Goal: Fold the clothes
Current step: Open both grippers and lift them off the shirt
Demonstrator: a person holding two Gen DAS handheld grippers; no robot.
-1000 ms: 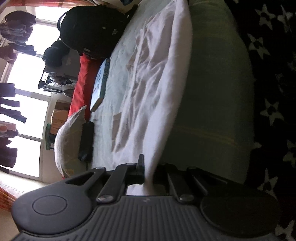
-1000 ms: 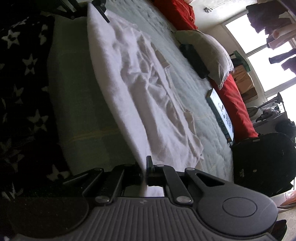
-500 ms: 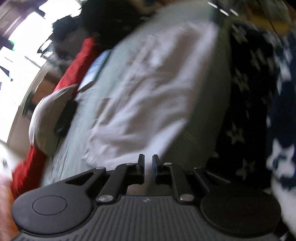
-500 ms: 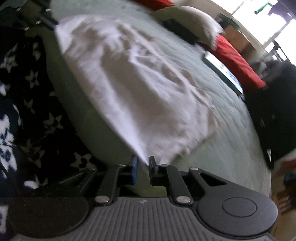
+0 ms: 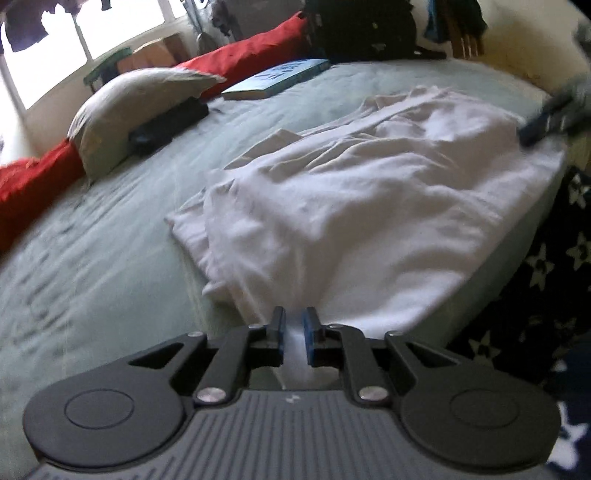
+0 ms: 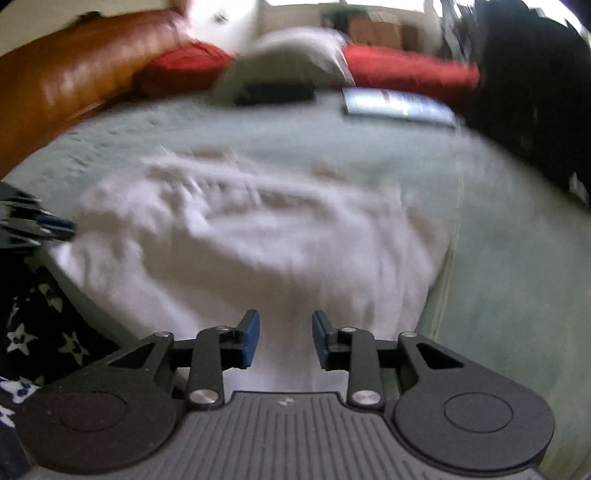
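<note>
A white garment (image 5: 369, 192) lies spread and wrinkled on the green bed (image 5: 92, 258), its near edge at the bed's side. My left gripper (image 5: 294, 325) sits at that near edge; its jaws are opening, a narrow gap shows between the blue pads, and a strip of white cloth lies in it unpressed. My right gripper (image 6: 284, 332) hovers over the garment (image 6: 258, 236) further along the same edge, its jaws opening wide with cloth below them. Each gripper shows in the other's view: the right gripper (image 5: 543, 125) at far right, the left gripper (image 6: 55, 227) at far left.
Beyond the garment lie a grey pillow (image 5: 129, 99) on a dark case (image 5: 166, 125), a blue book (image 5: 277, 77), red cushions (image 5: 251, 55) and a black backpack (image 5: 362, 29). Dark star-patterned fabric (image 5: 546, 277) hangs beside the bed. A brown headboard (image 6: 74, 74) borders the left.
Both grippers rolled from sideways to upright and drew back along the bed edge. Both jaws, shut on the garment's edge a second ago, have parted, the right far more.
</note>
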